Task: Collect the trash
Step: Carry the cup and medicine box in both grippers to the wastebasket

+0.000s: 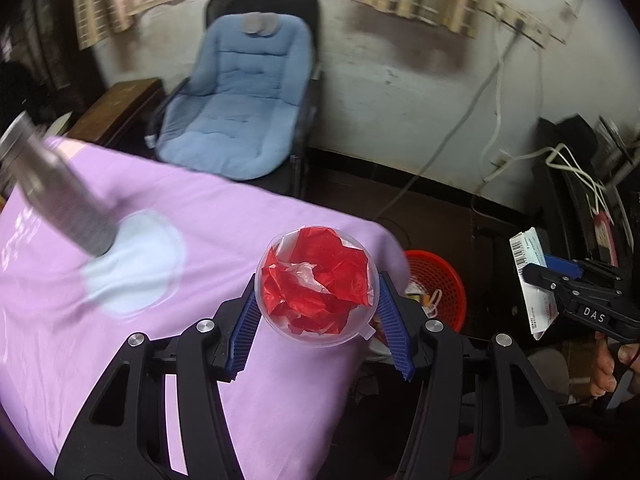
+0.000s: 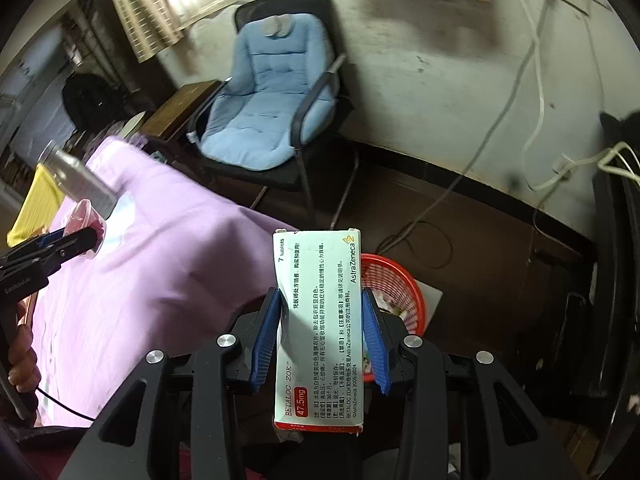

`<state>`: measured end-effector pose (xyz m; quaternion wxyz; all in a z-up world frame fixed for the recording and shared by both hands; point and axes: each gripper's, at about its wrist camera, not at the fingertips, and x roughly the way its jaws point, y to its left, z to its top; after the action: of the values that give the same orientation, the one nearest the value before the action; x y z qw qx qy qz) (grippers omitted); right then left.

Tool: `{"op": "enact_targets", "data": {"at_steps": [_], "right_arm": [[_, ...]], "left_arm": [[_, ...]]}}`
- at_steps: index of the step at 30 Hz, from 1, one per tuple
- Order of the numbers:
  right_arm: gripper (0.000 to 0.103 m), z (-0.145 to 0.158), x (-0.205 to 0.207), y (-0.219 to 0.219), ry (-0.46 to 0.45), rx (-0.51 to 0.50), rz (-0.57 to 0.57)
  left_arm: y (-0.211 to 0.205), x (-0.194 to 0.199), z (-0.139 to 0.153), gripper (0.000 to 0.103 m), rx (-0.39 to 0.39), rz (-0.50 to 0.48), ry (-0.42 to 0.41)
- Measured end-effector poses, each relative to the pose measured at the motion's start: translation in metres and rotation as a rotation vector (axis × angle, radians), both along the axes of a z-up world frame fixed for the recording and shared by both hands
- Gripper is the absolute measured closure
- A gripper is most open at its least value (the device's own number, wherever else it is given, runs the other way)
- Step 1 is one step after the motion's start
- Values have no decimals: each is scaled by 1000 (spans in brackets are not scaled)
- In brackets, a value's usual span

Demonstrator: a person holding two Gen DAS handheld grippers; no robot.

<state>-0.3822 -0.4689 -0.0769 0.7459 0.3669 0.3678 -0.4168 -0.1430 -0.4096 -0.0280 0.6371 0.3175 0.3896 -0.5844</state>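
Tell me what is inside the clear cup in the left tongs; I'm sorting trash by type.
The clear cup holds crumpled red plastic film with some clear wrap. Anything beneath that wad is hidden.

Black grippers with ribbed blue fingers, silver screws, white "DAS" lettering.

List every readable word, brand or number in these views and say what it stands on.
"BETALOC ZOK", "47.5mg", "7 tablets", "AstraZeneca": on the medicine box held in the right tongs.
"DAS": on the right tongs' body, in the left wrist view.
Chinese print on the box: visible, not quoted here.
Barcode digits on the box, white lettering on the purple cloth, side marking on the left tongs: too blurred.
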Motion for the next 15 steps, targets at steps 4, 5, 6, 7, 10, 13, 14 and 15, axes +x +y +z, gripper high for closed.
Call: {"op": "enact_targets", "data": {"at_steps": [4, 5, 6, 7, 10, 13, 14, 15], "right_arm": [[63, -7, -12, 0, 1, 19, -47], [63, -11, -16, 0, 1, 29, -59], [63, -13, -18, 0, 0, 37, -65], [63, -16, -19, -1, -2, 47, -73], [63, -23, -23, -3, -6, 66, -86], [63, -28, -24, -7, -16, 80, -89], [63, -30, -22, -9, -16, 83, -86], [63, -32, -23, -10, -16, 85, -84]], "left_arm": [[-14, -18, -3, 47, 4, -71, -5], [-16, -22, -4, 47, 4, -83, -6], [-19, -27, -5, 47, 5, -98, -7], [-21, -31, -6, 47, 6, -110, -7], [-25, -44, -7, 47, 5, -143, -21], [-28, -54, -7, 47, 7, -165, -34], [-28, -55, -8, 47, 11, -167, -33], [-28, -56, -8, 47, 14, -168, -34]]}}
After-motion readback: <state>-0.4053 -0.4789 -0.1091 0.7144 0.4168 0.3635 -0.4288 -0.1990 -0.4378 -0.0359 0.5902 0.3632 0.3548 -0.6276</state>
